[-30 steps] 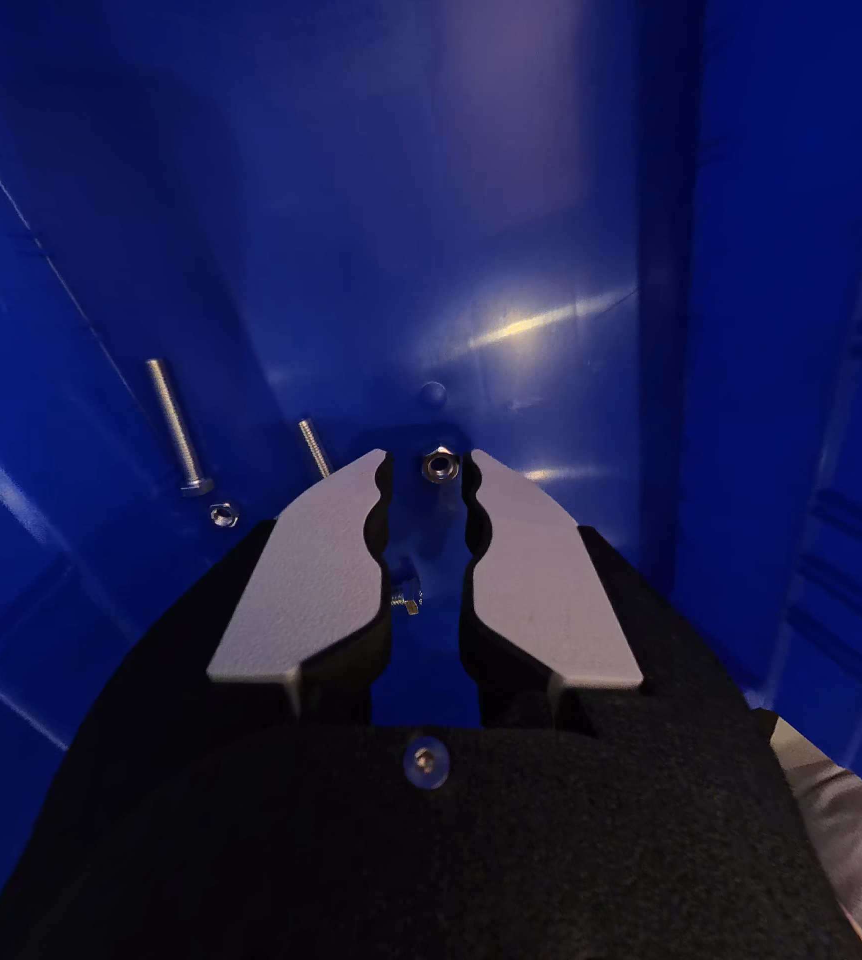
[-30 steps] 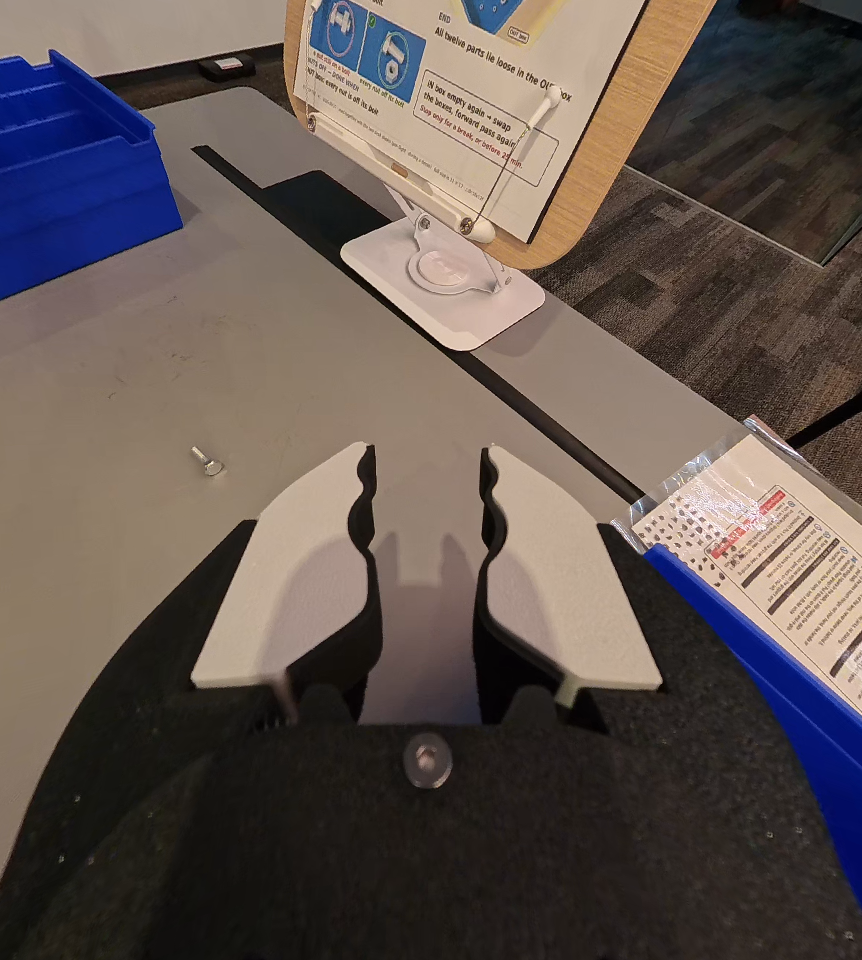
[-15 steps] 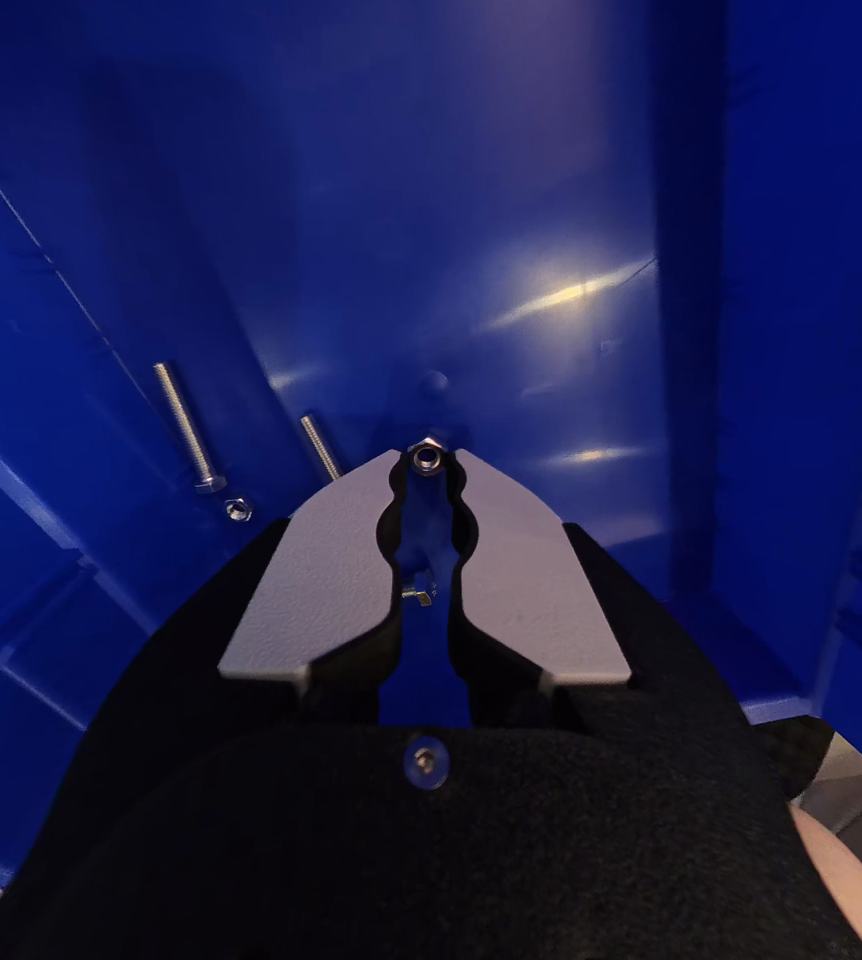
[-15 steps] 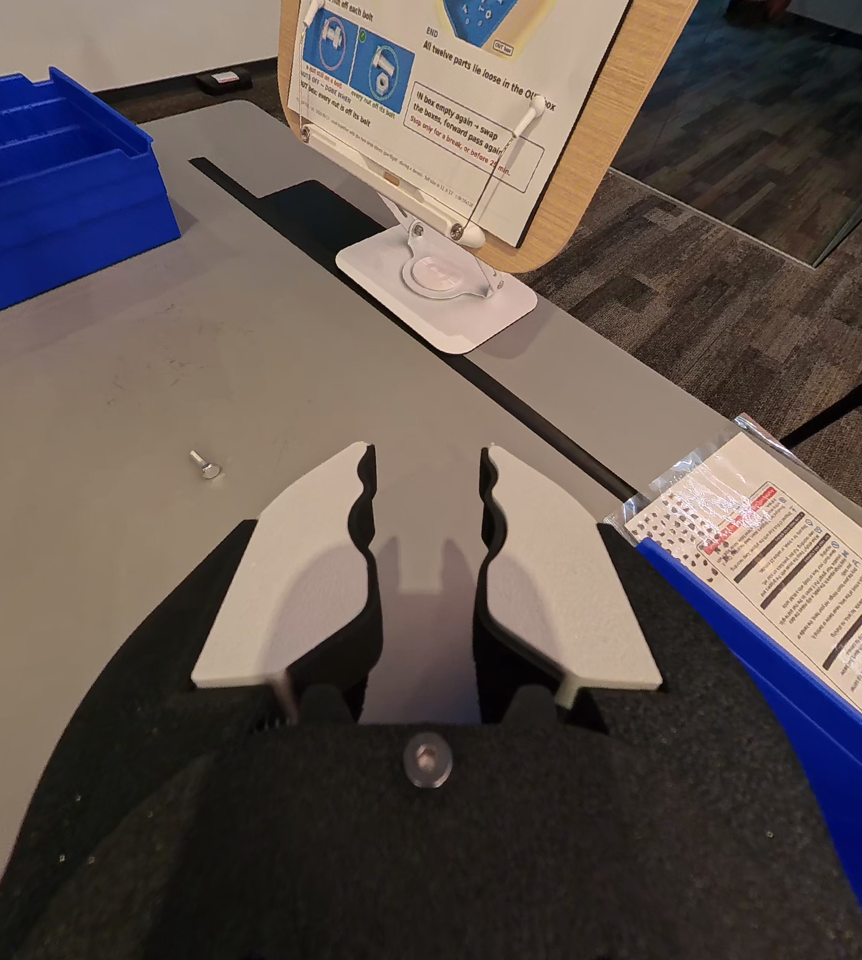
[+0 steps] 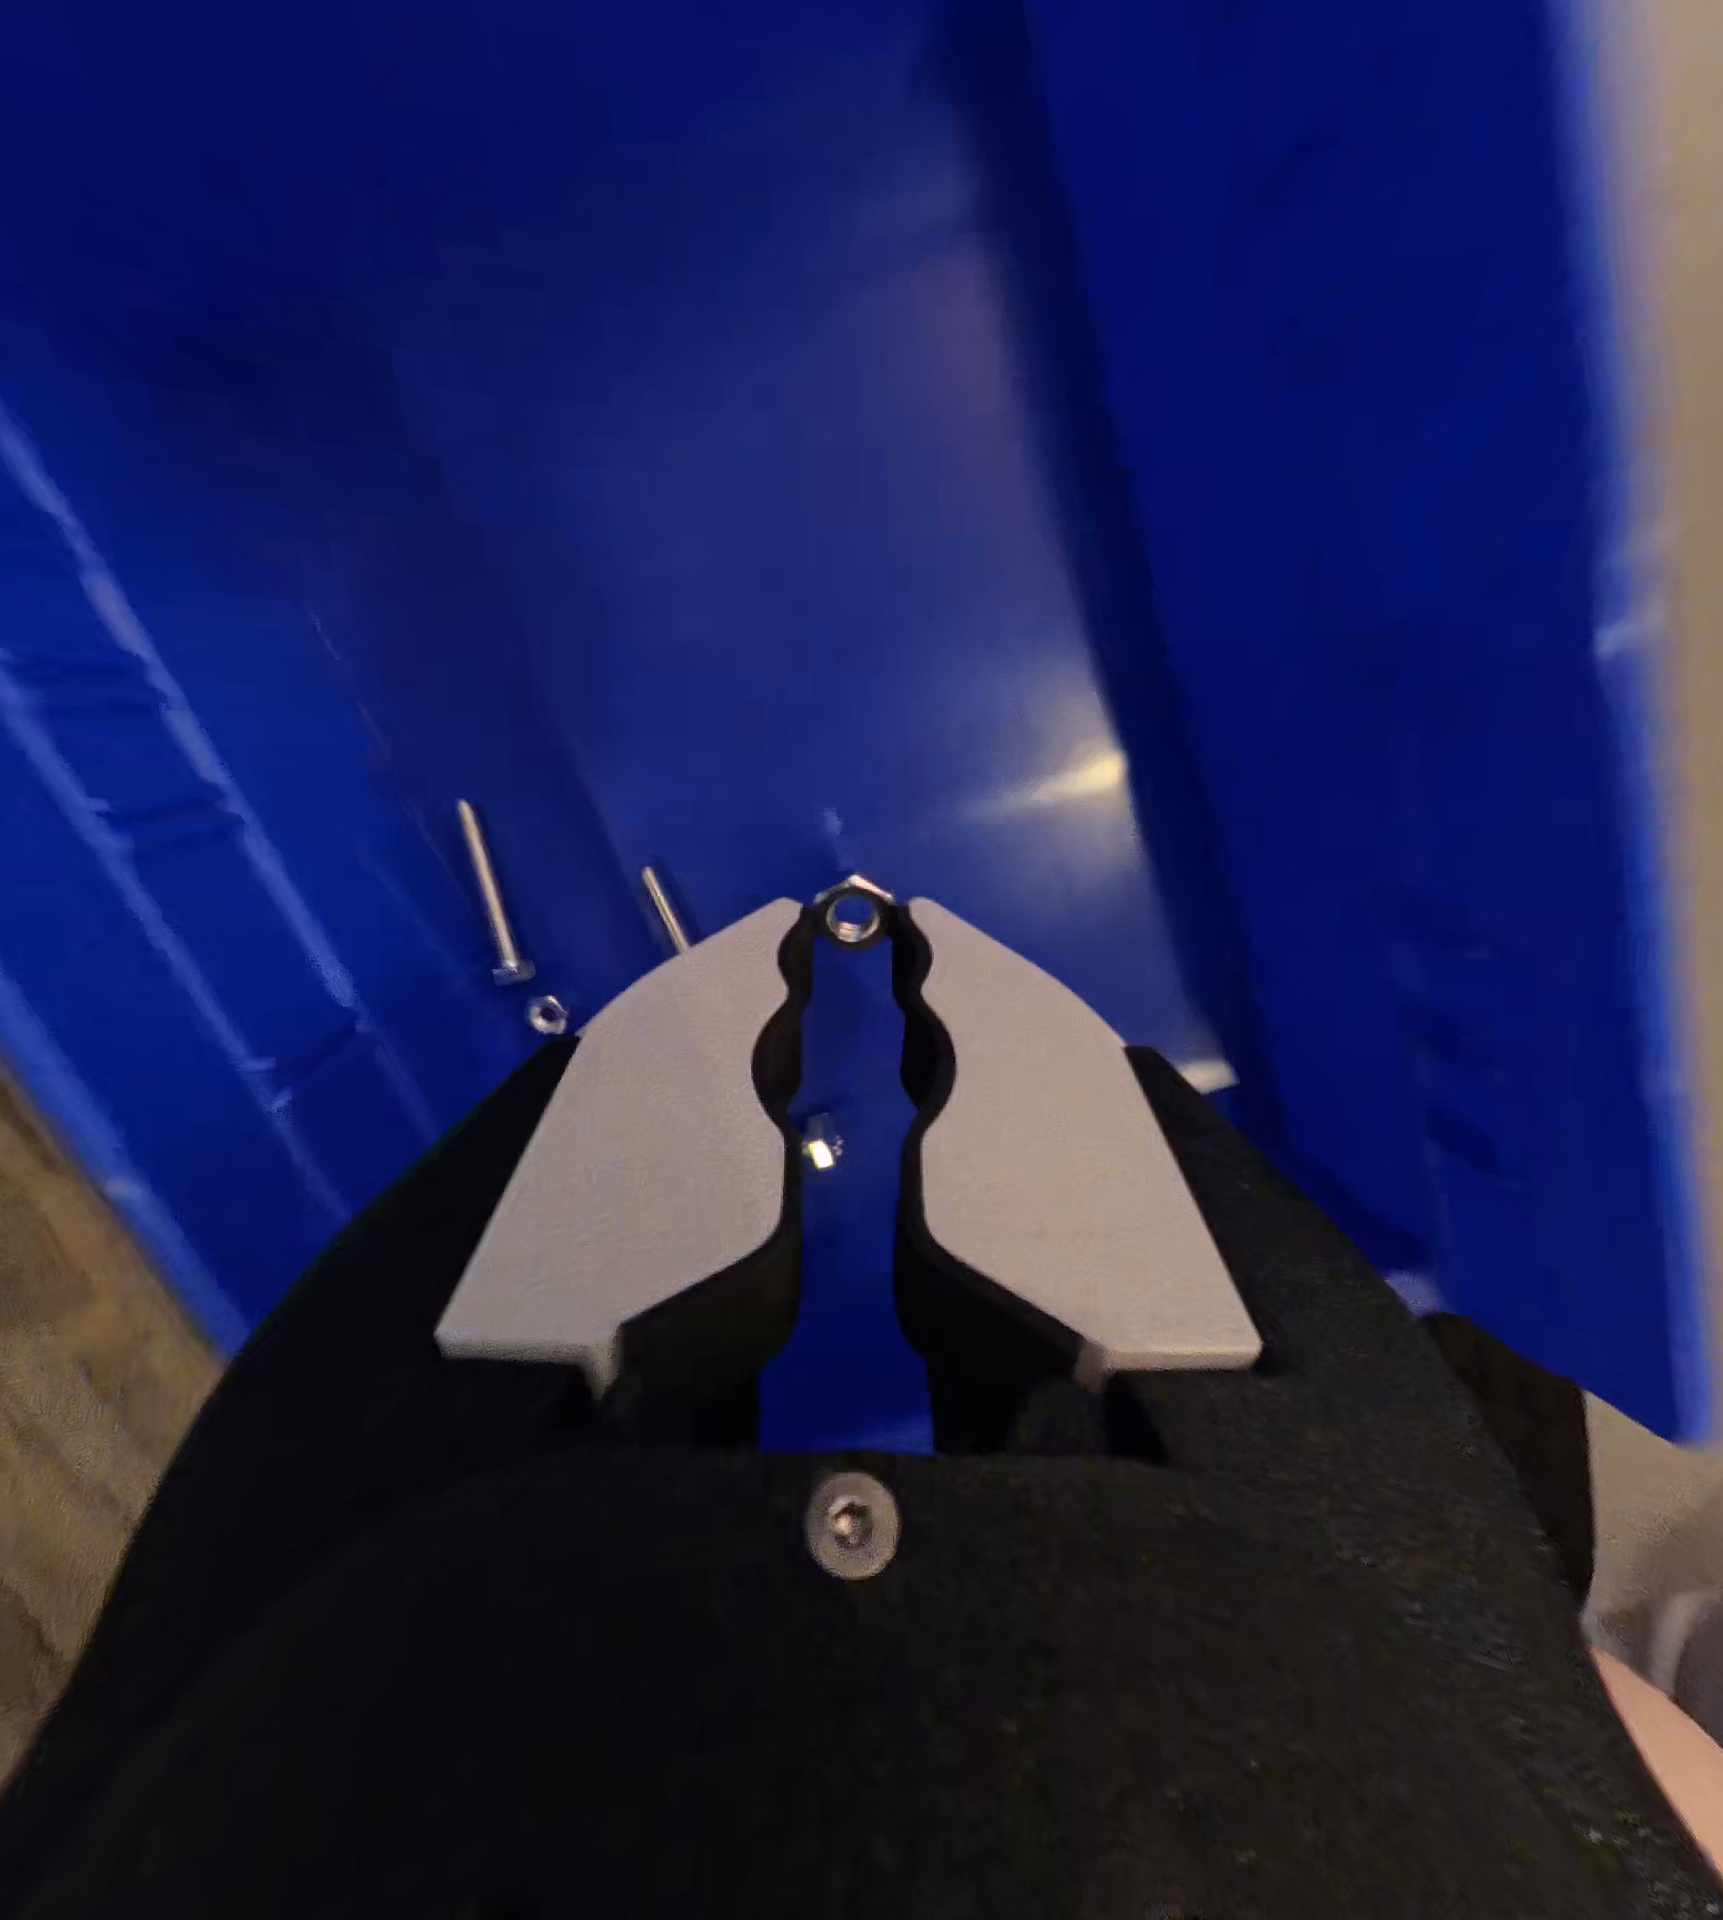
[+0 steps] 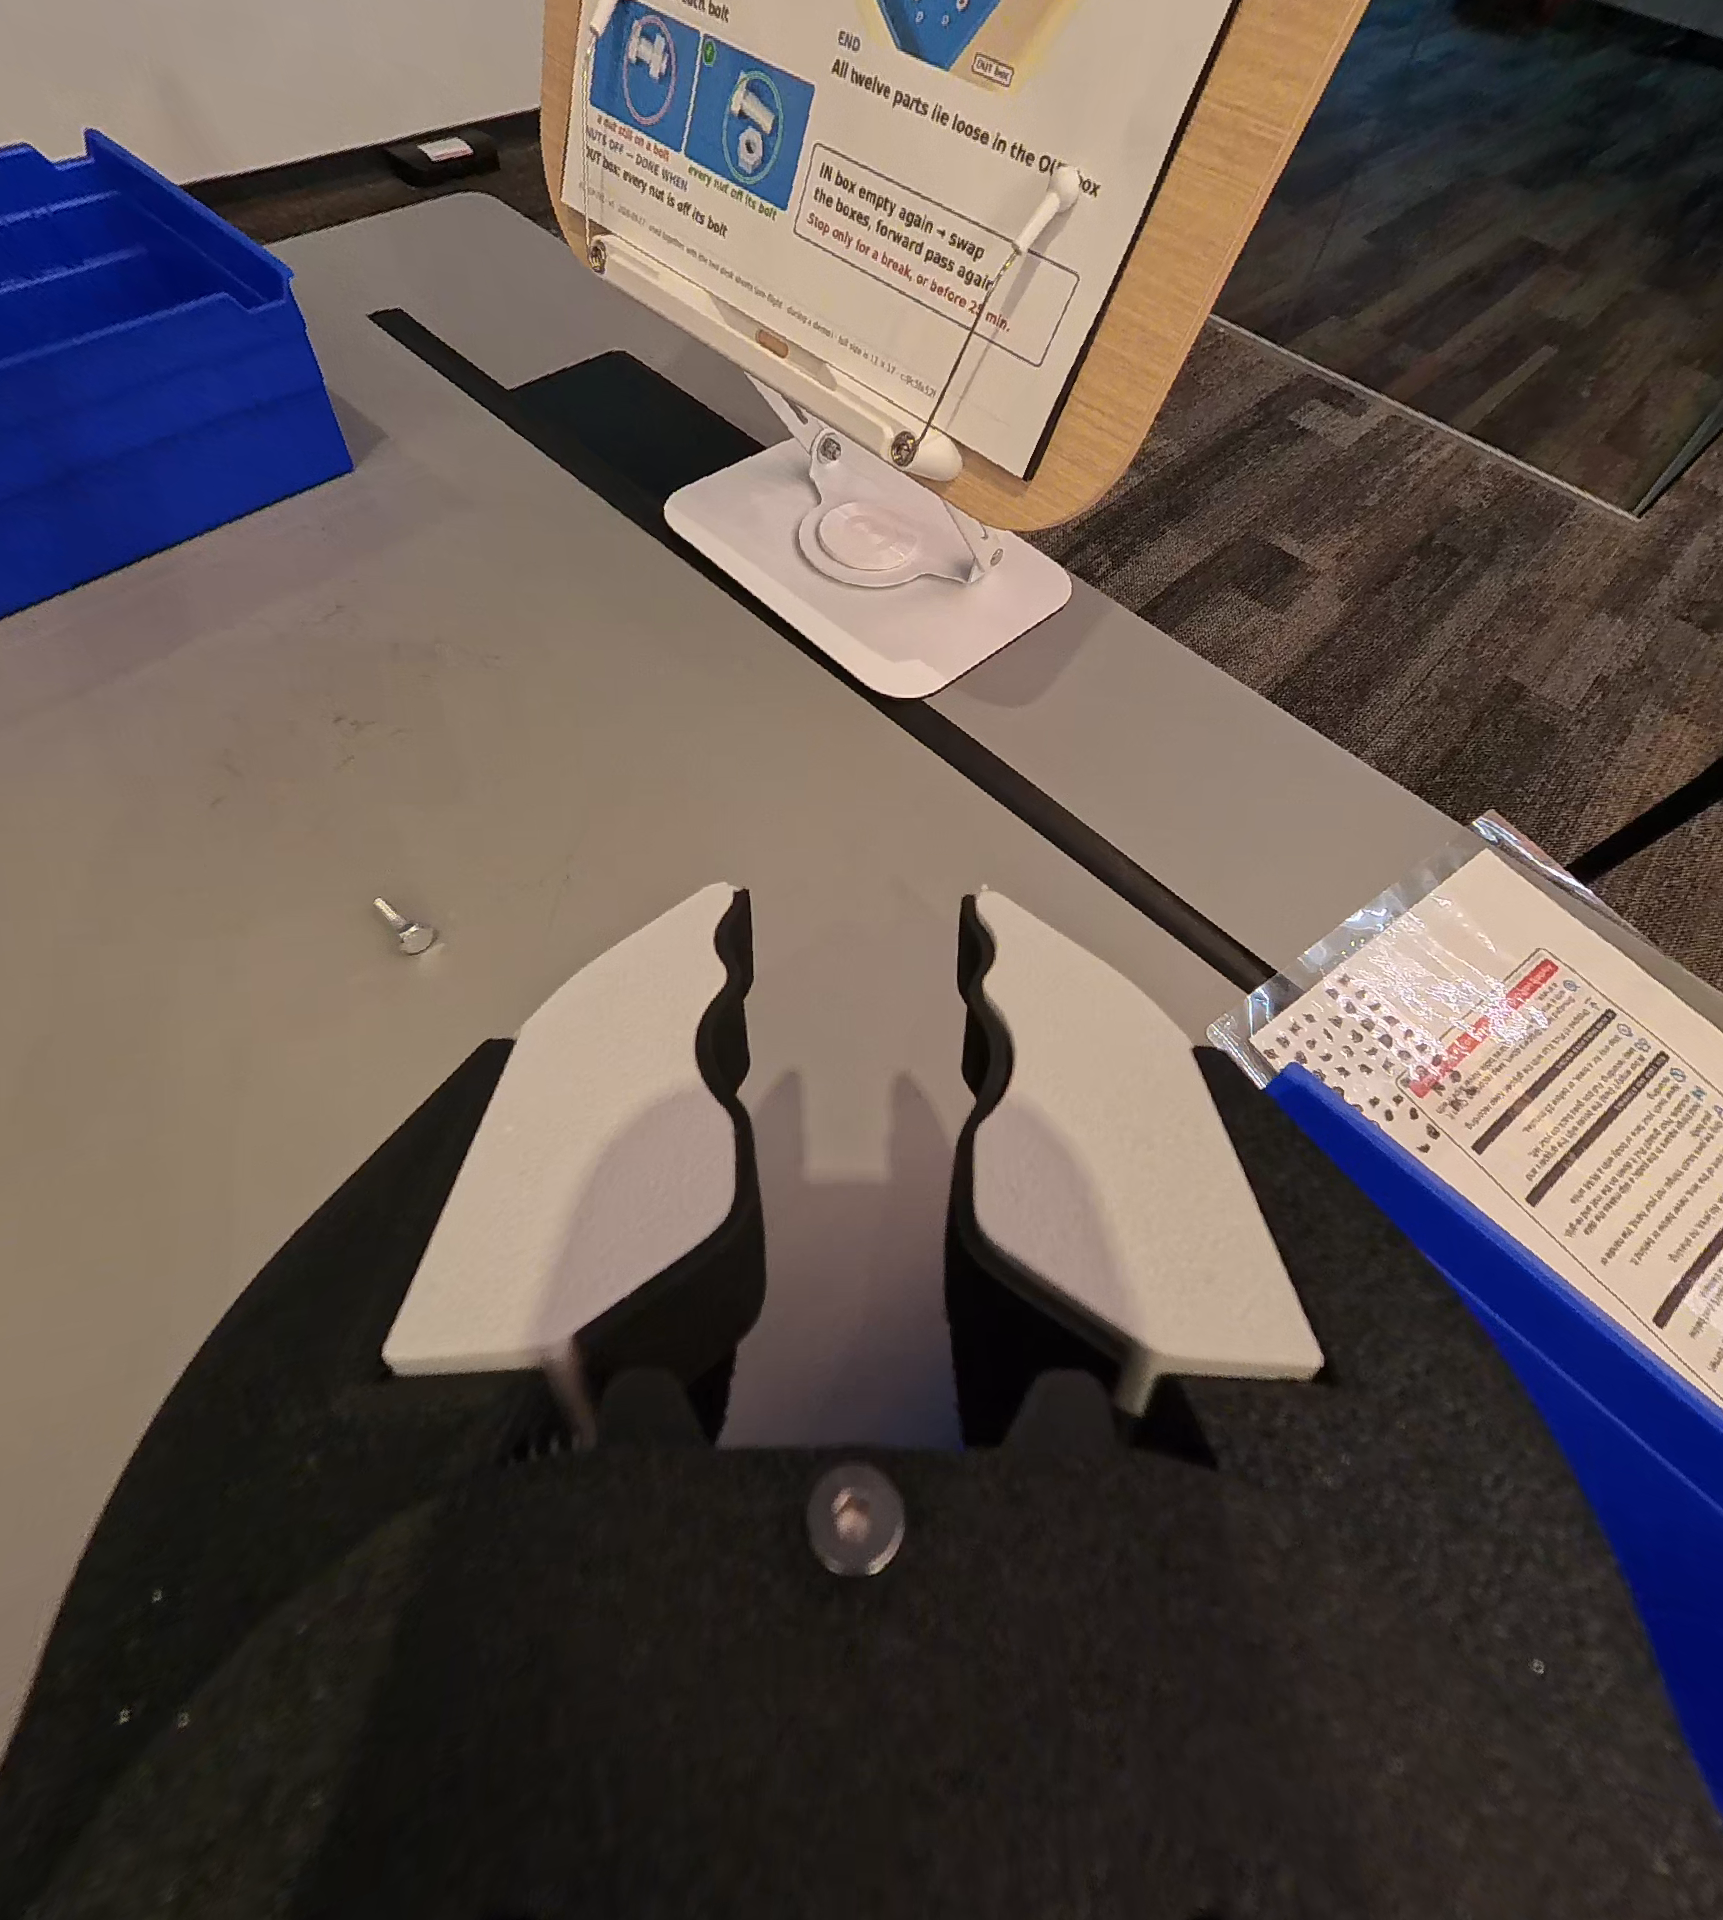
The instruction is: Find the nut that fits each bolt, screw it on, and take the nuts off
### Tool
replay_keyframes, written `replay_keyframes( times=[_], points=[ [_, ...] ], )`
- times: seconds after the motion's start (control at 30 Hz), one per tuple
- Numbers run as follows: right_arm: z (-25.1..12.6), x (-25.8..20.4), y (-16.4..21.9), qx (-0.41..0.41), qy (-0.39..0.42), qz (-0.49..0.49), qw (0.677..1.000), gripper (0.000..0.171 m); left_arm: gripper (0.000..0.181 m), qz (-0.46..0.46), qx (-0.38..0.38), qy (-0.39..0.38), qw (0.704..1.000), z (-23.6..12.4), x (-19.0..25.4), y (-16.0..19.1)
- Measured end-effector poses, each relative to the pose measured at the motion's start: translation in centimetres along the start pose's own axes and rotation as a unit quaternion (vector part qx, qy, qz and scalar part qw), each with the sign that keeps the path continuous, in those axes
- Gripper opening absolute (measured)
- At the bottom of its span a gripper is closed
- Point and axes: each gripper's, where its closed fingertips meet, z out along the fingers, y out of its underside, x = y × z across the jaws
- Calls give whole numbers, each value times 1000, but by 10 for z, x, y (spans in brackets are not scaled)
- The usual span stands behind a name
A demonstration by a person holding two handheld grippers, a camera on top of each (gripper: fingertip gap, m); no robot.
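Observation:
My left gripper (image 5: 854, 920) is shut on a silver hex nut (image 5: 853, 918), held at the fingertips above the floor of a blue bin (image 5: 836, 468). On the bin floor to the left lie a long bolt (image 5: 489, 896), a second bolt (image 5: 665, 911) partly hidden by my left finger, and a small loose nut (image 5: 547, 1012). Another small metal part (image 5: 822, 1143) shows between the fingers. My right gripper (image 6: 855, 909) is open and empty above the grey table (image 6: 213, 810). A short bolt (image 6: 404, 927) lies on the table to its left.
A blue bin (image 6: 78, 384) stands at the table's far left. A wooden board with a printed sheet on a white stand (image 6: 878, 582) stands at the far edge. A blue bin edge (image 6: 1563, 1403) with a bagged sheet (image 6: 1584, 1122) is at the right. Floor lies beyond the table. Left tips to right tips: about 60 cm. The short bolt (image 6: 404, 927) is closer to my right gripper, around 25 cm from its tips; the left tips are 40 cm off.
My left gripper closed on the hex nut and has lifted back out of the bin, so the bin's walls and the floor outside now show. The right gripper stayed open and barely moved.

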Motion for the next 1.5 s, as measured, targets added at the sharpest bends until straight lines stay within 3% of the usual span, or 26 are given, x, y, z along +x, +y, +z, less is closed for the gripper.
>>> replay_keyframes(
  times=[0.1, 0.17, 0.23, 0.33, 0.4, 0.5, 0.67, 1.03, 1.33, 1.43, 1.5],
  points=[
    [1, 0, 1, -2, 0, 0, 1000, 37, 14, 54, 142, -12, 988, -63, 39, -48],
    [3, -1, 1, -4, -1, -1, 1000, 37, 14, 133, 240, 40, 961, -99, 103, -80],
    [4, -3, 2, -7, -4, -3, 1000, 37, 13, 224, 291, 127, 921, -118, 184, -96],
    [7, -8, 4, -16, -10, -8, 1000, 37, 13, 333, 263, 240, 873, -98, 297, -92],
    [9, -12, 4, -20, -15, -10, 1000, 37, 14, 385, 207, 247, 865, -57, 346, -84],
    [13, -16, 3, -22, -16, -17, 999, 38, 14, 452, 141, 212, 855, 4, 383, -69],
    [23, -24, 5, -33, -27, -25, 999, 38, 14, 498, 76, 169, 847, 57, 393, -53],
    [58, -41, 30, -90, -58, -32, 994, 38, 14, 515, 29, 168, 840, 83, 393, -38],
    [77, -49, 36, -100, -65, -42, 992, 38, 23, 512, 62, 174, 839, 78, 396, -46],
    [81, -59, 33, -83, -91, -44, 991, 38, 24, 496, 90, 187, 843, 53, 387, -57],
    [87, -83, 25, -45, -153, -41, 986, 37, 24, 468, 130, 188, 854, 22, 367, -74]
  ],
)
